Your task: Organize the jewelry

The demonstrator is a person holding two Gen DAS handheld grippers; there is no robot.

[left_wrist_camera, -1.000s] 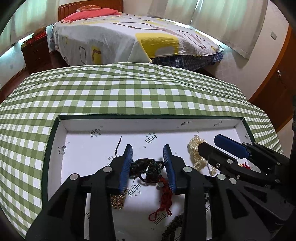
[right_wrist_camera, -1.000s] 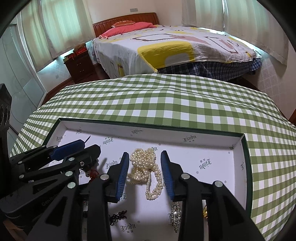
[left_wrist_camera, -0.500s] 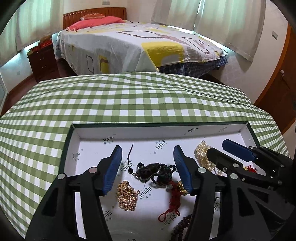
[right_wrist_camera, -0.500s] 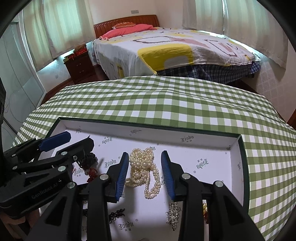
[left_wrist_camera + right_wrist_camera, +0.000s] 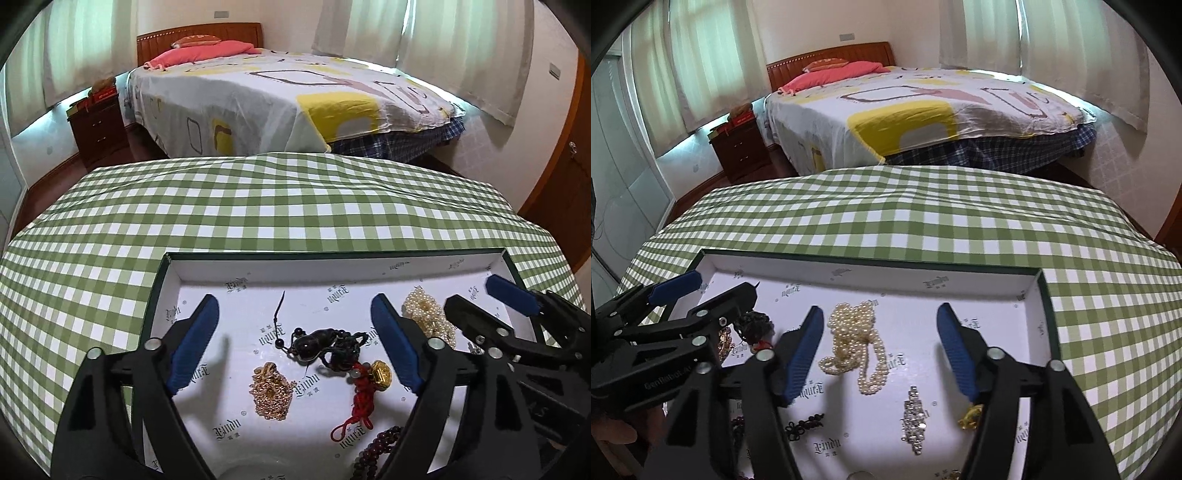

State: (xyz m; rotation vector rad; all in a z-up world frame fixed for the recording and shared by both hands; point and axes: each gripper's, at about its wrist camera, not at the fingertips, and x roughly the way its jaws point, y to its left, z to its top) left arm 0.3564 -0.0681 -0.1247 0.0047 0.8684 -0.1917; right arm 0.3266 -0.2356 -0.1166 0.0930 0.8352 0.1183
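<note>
A shallow white tray with a dark green rim [image 5: 332, 254] [image 5: 871, 263] lies on the checked tablecloth. In it lie a dark bead pendant with black cord [image 5: 314, 341], a gold chain heap [image 5: 271, 393], a red knotted cord with a gold charm [image 5: 364, 391], a pearl necklace [image 5: 858, 345] [image 5: 428, 314], a rhinestone piece [image 5: 914, 417], a black knot piece [image 5: 805, 424] and a small gold piece [image 5: 971, 415]. My left gripper [image 5: 295, 339] is open above the dark pendant. My right gripper [image 5: 879, 343] is open above the pearls. Both are empty.
The green-and-white checked table [image 5: 277, 214] stretches beyond the tray. A bed [image 5: 295, 96] with a patterned cover stands behind it, with a dark wooden nightstand [image 5: 98, 125] at its left. Dark brown beads [image 5: 376, 452] lie at the tray's near edge.
Both grippers have opened wide and pulled back and up from the tray. The dark pendant and the pearls stay lying in the tray.
</note>
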